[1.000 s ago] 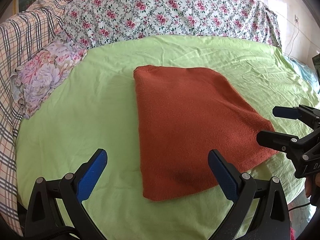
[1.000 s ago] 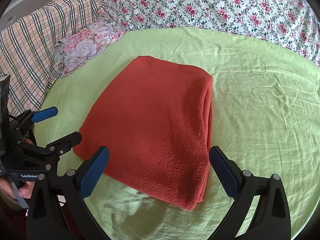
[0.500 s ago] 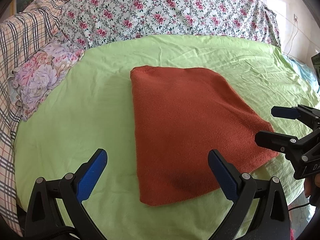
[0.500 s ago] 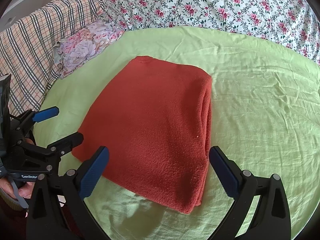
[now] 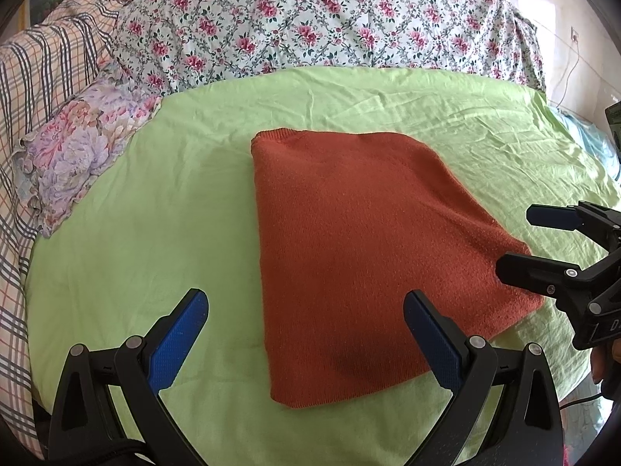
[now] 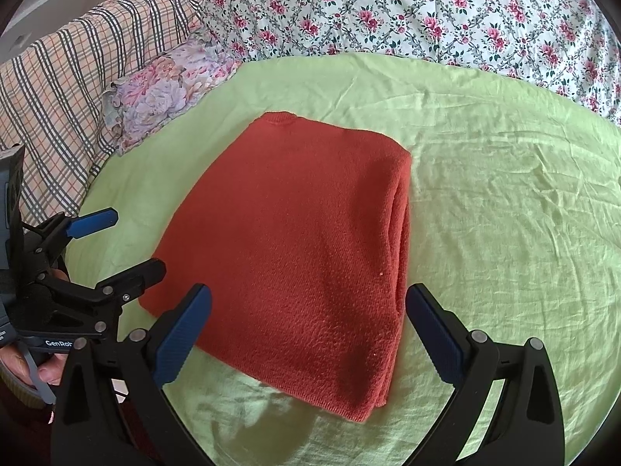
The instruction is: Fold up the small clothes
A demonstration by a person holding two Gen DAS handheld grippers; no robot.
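Observation:
A rust-red knit garment (image 5: 361,240) lies folded into a flat rectangle on the light green sheet (image 5: 136,233); it also shows in the right wrist view (image 6: 306,248), with its thick folded edge on the right. My left gripper (image 5: 306,334) is open and empty, held above the garment's near left corner. My right gripper (image 6: 308,330) is open and empty above the garment's near edge. Each gripper shows in the other's view: the right one (image 5: 520,240) beside the garment's right corner, the left one (image 6: 132,240) beside its left corner.
A floral quilt (image 5: 310,19) is heaped along the back of the bed. A pastel floral pillow (image 5: 81,147) and a plaid blanket (image 6: 58,97) lie at the left. A white wall with a cable (image 5: 570,66) is at the far right.
Both grippers have drifted slightly; the garment sits a little lower left in the left wrist view. The garment itself has not changed shape. Both grippers stay open.

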